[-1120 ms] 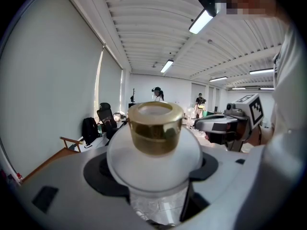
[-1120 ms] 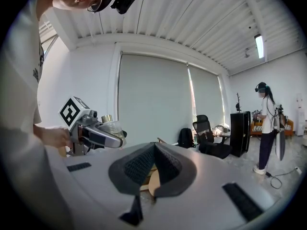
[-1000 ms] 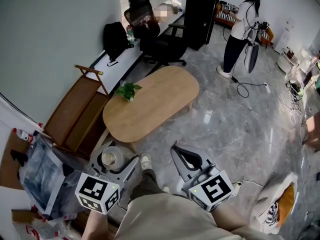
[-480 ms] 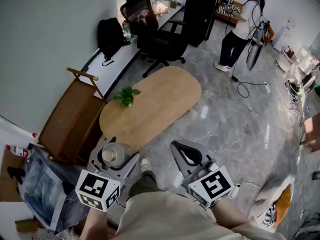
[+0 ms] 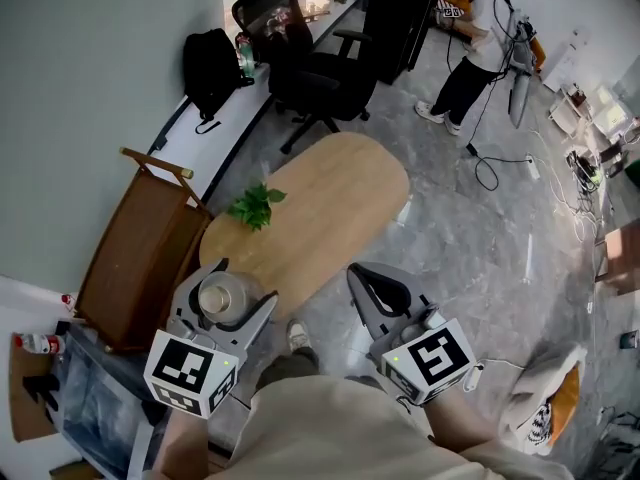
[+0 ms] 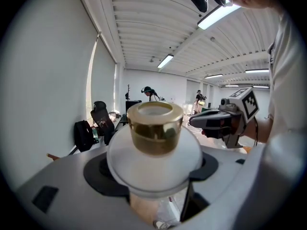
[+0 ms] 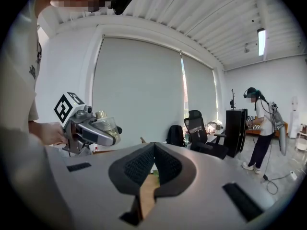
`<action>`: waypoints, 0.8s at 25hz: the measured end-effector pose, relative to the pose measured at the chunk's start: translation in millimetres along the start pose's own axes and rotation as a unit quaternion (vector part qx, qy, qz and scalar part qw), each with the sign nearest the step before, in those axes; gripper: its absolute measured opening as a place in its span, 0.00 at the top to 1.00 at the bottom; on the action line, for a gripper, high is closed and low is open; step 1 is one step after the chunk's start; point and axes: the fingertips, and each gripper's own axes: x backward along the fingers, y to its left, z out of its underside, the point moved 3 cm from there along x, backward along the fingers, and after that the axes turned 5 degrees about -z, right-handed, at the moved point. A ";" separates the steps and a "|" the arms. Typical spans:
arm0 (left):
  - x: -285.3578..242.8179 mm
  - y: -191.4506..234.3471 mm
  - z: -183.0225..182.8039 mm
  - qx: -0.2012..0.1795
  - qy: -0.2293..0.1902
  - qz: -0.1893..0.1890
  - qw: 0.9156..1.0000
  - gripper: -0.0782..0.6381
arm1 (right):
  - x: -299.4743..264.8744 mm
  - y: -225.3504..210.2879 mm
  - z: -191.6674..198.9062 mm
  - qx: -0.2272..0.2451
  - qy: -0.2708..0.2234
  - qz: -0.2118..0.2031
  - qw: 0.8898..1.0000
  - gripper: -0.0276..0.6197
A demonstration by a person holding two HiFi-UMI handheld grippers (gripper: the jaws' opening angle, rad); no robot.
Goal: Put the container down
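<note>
Container [image 6: 153,152], frosted white with shiny gold collar, sits clamped in our left hand-held gripper [image 5: 240,283]; our right hand-held gripper [image 7: 153,152] is closed, empty.

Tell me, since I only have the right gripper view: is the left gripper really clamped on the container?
Observer: Yes. The left gripper view shows the left gripper with a jaw pressed on either side of the container, a white round jar with a gold cap, cap up.
Operator: Is there anywhere to set it down?
Observer: The head view shows an oval wooden table just ahead, with only a small plant on it, near its left edge.
</note>
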 end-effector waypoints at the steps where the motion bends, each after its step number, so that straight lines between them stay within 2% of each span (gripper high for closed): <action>1: -4.9 8.6 -3.0 -0.002 -0.002 0.002 1.000 0.42 | -8.4 -4.2 -2.3 0.000 0.000 0.004 1.000 0.96; 6: -23.0 43.0 -9.9 -0.006 -0.001 0.011 1.000 0.42 | -44.1 -17.6 -12.6 -0.005 -0.001 0.018 1.000 0.96; 12: -40.0 65.1 -13.6 -0.006 -0.001 0.019 1.000 0.43 | -69.6 -31.8 -14.6 -0.008 0.004 0.030 1.000 0.96; 20: -60.3 89.5 -21.8 0.013 -0.002 0.006 1.000 0.43 | -80.7 -55.8 -16.7 -0.035 0.007 0.025 0.999 0.96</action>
